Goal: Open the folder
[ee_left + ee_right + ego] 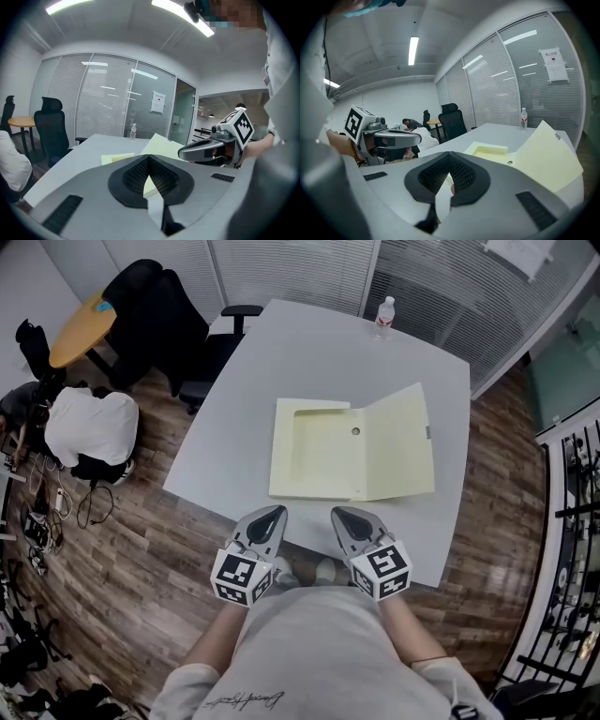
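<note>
A pale yellow box folder (319, 451) lies open on the grey table (281, 352), its tray on the left and its lid (401, 442) swung out to the right, slightly raised. My left gripper (271, 515) and right gripper (341, 515) hover side by side at the table's near edge, just short of the folder, both shut with nothing between the jaws. The left gripper view shows its jaws (149, 157) meeting, with the folder (161, 143) beyond. In the right gripper view the jaws (450, 154) are also together and the lid (548, 159) rises at the right.
A water bottle (383, 317) stands at the table's far edge. A black office chair (159, 315) sits at the far left corner, beside a round wooden table (80, 329) and a seated person in white (89, 423). Glass walls with blinds run behind the table.
</note>
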The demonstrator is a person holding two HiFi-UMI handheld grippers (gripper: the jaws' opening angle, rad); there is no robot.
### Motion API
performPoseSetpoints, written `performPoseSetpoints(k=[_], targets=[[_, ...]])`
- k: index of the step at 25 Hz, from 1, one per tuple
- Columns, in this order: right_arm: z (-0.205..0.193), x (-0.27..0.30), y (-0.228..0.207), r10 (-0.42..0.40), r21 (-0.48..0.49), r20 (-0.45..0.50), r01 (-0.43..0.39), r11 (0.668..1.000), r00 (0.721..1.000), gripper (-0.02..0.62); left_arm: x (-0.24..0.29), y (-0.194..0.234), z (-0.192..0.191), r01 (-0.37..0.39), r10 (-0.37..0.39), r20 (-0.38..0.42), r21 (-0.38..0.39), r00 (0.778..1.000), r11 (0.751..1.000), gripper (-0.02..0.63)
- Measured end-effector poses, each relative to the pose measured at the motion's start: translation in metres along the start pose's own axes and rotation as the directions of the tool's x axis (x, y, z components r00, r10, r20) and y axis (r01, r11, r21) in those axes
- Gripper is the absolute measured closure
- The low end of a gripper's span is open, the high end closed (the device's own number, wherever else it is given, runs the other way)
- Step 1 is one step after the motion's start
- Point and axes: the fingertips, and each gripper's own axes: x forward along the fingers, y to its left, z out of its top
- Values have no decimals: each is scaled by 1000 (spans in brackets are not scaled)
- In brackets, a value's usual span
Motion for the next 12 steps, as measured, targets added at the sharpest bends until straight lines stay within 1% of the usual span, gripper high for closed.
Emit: performPoseSetpoints(k=[6,12], targets=[[-1,-2,2,-6,-18,-2,6,1000,1000,572,2,-5,0,17,-17,-1,2,1000,1000,597],[-1,-4,-1,-9,-7,-2,9,1000,1000,572,6,-10,-1,34,-34,-8,4,999,999,597]])
